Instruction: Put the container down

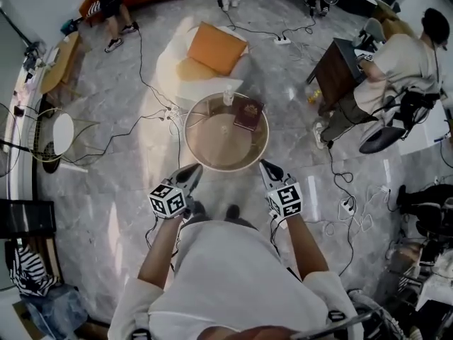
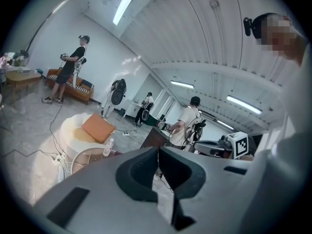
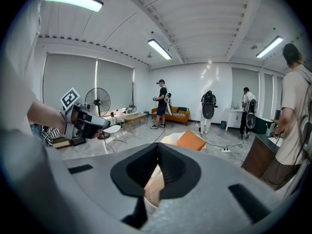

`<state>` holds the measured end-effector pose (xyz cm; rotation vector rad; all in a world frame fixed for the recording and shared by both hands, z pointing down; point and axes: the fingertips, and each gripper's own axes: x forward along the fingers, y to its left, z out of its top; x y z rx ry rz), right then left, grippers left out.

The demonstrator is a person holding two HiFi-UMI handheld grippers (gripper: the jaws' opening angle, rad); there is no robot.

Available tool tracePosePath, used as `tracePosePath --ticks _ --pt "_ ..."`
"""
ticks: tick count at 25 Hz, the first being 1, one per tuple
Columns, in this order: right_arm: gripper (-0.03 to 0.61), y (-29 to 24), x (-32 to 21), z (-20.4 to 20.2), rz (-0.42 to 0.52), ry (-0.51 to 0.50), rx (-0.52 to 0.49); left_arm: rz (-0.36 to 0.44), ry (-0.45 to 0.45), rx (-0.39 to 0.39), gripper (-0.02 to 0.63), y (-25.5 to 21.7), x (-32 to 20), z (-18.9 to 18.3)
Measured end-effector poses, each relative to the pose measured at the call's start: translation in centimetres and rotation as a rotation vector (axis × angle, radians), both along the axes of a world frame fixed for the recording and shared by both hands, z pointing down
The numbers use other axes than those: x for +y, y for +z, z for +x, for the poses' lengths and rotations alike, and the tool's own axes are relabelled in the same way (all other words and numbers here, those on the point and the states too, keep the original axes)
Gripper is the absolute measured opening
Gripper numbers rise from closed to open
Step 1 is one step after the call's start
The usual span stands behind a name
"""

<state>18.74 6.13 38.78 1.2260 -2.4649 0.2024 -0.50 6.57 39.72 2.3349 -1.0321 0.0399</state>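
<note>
Left claw (image 1: 194,169), right claw (image 1: 264,165) are hovering pinched together, empty, at round worktop's (image 1: 212,167) near rim; clear upright bottle (image 1: 228,98), dark-red flat item (image 1: 248,113) are sitting at far rim.

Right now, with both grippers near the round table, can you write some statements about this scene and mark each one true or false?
1. The left gripper and the right gripper are both shut and empty. True.
2. The clear bottle lies on its side on the round table. False: it stands upright.
3. An orange cushion rests on the white seat beyond the table. True.
4. The dark red flat object lies on the floor. False: it lies on the table, beside the bottle.
</note>
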Motion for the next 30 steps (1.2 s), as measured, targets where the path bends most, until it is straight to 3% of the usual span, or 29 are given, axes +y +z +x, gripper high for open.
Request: tracePosePath --ticks 13,30 --pt "-0.005 -2.4 -0.2 -3.2 0.038 0.054 -0.018 0.018 0.005 -0.004 0.012 -1.6 -0.6 -6.0" --pt "-0.005 -3.4 -0.4 -4.0 0.044 0.078 -0.05 0.019 -0.01 0.024 0.012 -1.7 -1.4 -7.3"
